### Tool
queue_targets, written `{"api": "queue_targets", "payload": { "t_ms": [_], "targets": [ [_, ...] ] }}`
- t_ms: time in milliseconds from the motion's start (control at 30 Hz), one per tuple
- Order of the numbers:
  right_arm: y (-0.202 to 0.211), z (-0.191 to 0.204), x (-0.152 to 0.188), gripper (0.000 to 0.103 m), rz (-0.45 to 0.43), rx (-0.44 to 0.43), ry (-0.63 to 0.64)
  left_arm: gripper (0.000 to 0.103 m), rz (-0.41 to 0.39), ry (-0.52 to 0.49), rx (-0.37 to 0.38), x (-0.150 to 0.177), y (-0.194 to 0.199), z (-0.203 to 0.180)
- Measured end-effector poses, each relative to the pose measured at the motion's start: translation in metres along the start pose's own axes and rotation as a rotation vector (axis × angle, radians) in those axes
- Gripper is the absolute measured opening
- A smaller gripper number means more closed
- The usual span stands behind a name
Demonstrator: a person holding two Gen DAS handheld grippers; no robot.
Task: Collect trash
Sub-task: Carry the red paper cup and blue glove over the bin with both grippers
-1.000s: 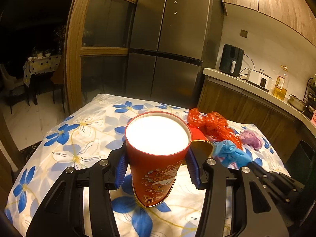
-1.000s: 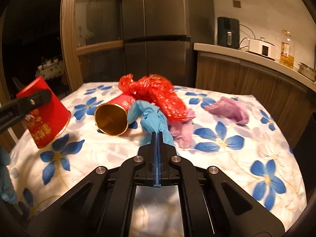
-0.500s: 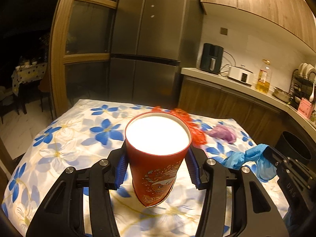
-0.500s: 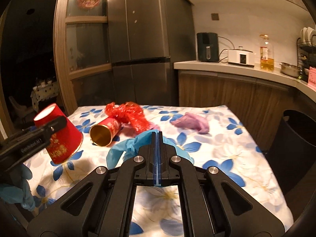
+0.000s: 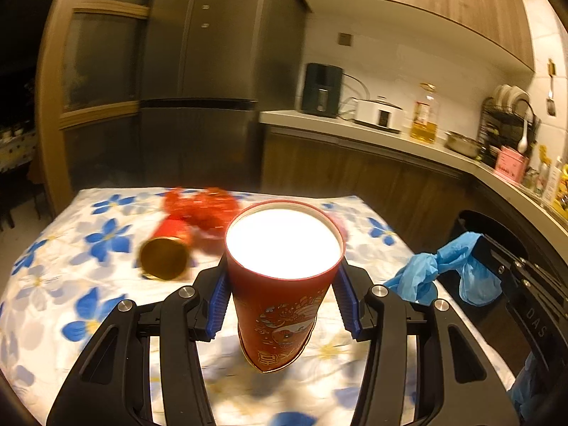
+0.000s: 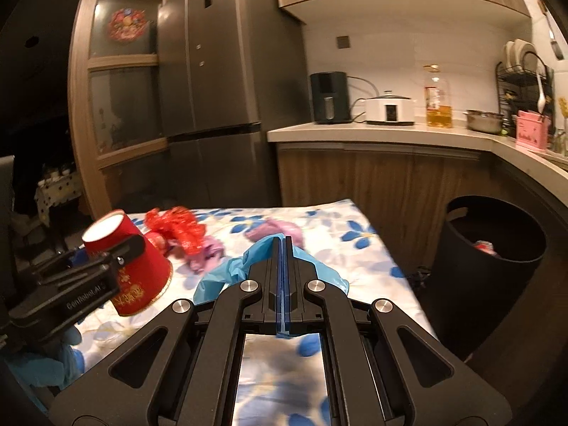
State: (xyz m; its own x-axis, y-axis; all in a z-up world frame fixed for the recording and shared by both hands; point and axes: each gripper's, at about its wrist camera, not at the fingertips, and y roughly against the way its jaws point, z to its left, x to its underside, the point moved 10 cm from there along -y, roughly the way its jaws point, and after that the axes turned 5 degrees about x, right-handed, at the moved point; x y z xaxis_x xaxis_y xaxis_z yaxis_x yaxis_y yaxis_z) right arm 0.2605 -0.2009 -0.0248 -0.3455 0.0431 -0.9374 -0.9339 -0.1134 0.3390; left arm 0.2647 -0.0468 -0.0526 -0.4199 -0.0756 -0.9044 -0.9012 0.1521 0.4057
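Note:
My left gripper (image 5: 284, 298) is shut on a red paper cup (image 5: 284, 284) with gold print and holds it upright above the flowered tablecloth (image 5: 71, 284). The same cup (image 6: 127, 262) shows at the left of the right wrist view. My right gripper (image 6: 283, 248) is shut on a crumpled blue glove (image 6: 230, 273), which hangs in the air at the right of the left wrist view (image 5: 440, 266). A second red cup (image 5: 167, 248) lies on its side on the cloth. Red wrapping (image 6: 177, 230) and a purple wad (image 6: 280, 230) lie behind.
A black trash bin (image 6: 490, 269) with some red scrap inside stands on the floor right of the table. Behind run a wooden counter (image 6: 372, 131) with appliances and an oil bottle, and a tall grey fridge (image 6: 220, 88). A blue-gloved hand (image 6: 46, 358) shows at lower left.
Both grippers have swung right and away from the pile, carrying the cup and the blue glove. The glove has left the cloth, and the black bin has come into view.

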Motion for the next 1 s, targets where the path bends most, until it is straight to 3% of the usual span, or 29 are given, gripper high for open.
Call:
{"api": "queue_targets", "payload": {
  "t_ms": [433,1000],
  "targets": [
    [0.006,-0.1,-0.016,0.001,-0.038,0.155,-0.056,0.05,0.023,-0.108,0.16,-0.01,-0.049,-0.123],
    [0.008,-0.206,-0.037,0.001,-0.081,0.324,-0.122,0.05,0.019,-0.195,0.299,-0.03,-0.091,-0.229]
  ]
}}
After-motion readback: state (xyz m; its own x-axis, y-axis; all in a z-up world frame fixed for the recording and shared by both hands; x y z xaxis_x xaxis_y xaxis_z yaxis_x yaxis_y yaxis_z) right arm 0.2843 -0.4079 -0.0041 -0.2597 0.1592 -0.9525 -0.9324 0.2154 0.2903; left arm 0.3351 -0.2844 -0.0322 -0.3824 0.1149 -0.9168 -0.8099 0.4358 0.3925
